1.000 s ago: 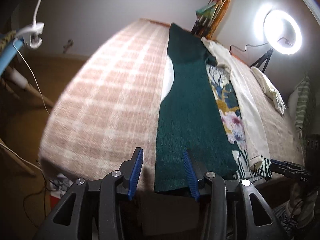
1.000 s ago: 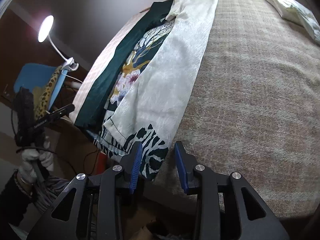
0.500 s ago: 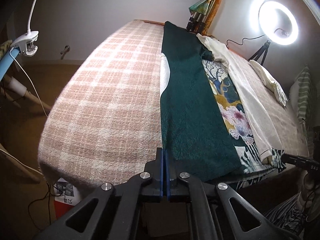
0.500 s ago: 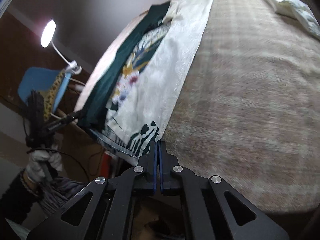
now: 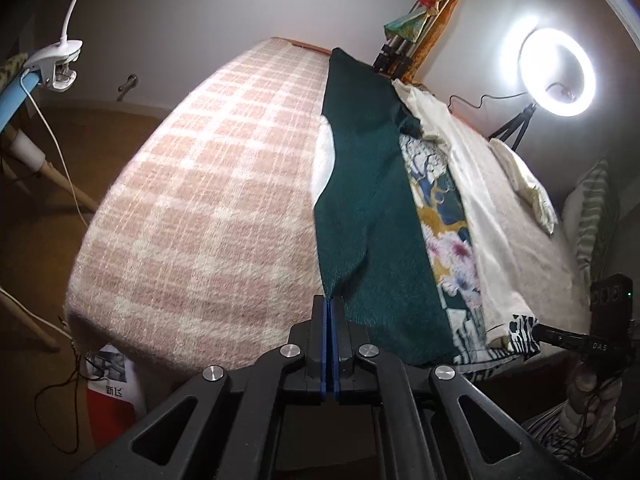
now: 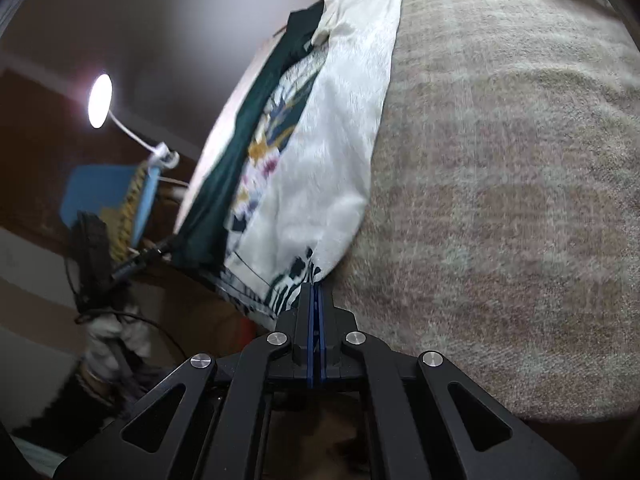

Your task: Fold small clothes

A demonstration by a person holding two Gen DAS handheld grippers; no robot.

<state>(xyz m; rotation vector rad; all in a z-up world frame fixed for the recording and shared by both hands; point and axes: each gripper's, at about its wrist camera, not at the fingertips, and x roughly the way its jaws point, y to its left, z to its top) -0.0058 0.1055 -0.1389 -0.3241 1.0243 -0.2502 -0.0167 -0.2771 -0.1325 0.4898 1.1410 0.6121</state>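
A long garment lies folded lengthwise on the checked blanket [image 5: 208, 200], with a dark green panel [image 5: 372, 216], a floral printed middle [image 5: 444, 216] and a white panel [image 5: 480, 208]. My left gripper [image 5: 330, 300] is shut on the near corner of the green panel and lifts it slightly. My right gripper [image 6: 316, 286] is shut on the near corner of the white panel [image 6: 332, 152], by its zebra-print hem [image 6: 294, 280]. The right gripper also shows in the left wrist view [image 5: 538, 332] at the hem.
A ring light [image 5: 556, 76] on a tripod stands at the far right. A clip lamp [image 5: 52, 64] and blue chair are left of the bed. A white folded cloth [image 5: 528, 188] lies on the far right. A red box [image 5: 112, 396] sits on the floor.
Both grippers went from open to shut on the garment's near corners. The corners are now lifted a little and the fabric is pulled taut toward me.
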